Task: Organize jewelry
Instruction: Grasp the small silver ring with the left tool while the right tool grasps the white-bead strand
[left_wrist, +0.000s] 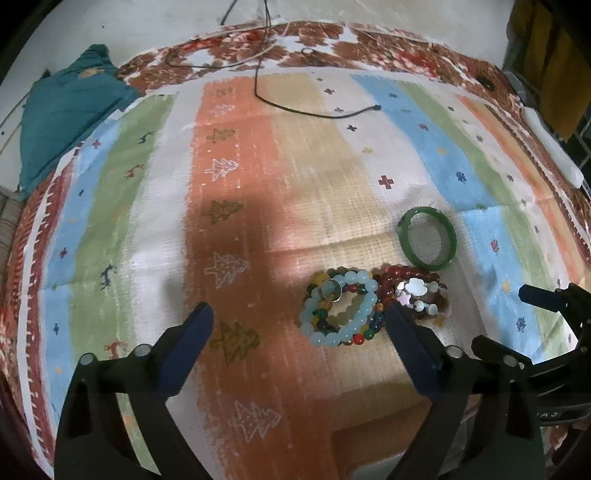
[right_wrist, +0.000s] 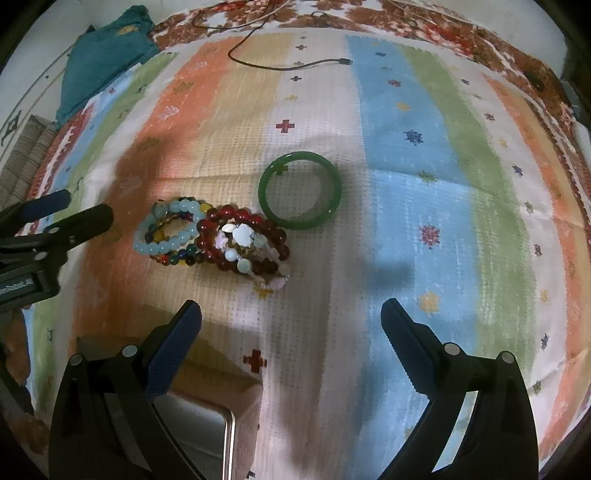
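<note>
A pile of beaded bracelets lies on the striped cloth: a pale blue one (left_wrist: 341, 308) (right_wrist: 162, 229) over a multicoloured one, beside dark red beads (left_wrist: 402, 280) (right_wrist: 243, 236) and a white shell bracelet (right_wrist: 243, 240). A green bangle (left_wrist: 427, 237) (right_wrist: 300, 190) lies just beyond them. My left gripper (left_wrist: 299, 317) is open and empty, hovering just short of the pile. My right gripper (right_wrist: 291, 321) is open and empty, nearer than the bangle and pile. The right gripper also shows in the left wrist view (left_wrist: 546, 299), the left gripper in the right wrist view (right_wrist: 66, 214).
A box with a mirrored, pink-rimmed lid (right_wrist: 207, 435) sits at the near edge under my right gripper. A black cable (left_wrist: 314, 110) lies across the far cloth. A teal cloth (left_wrist: 70, 110) sits at the far left. The striped cloth (left_wrist: 314, 177) covers the surface.
</note>
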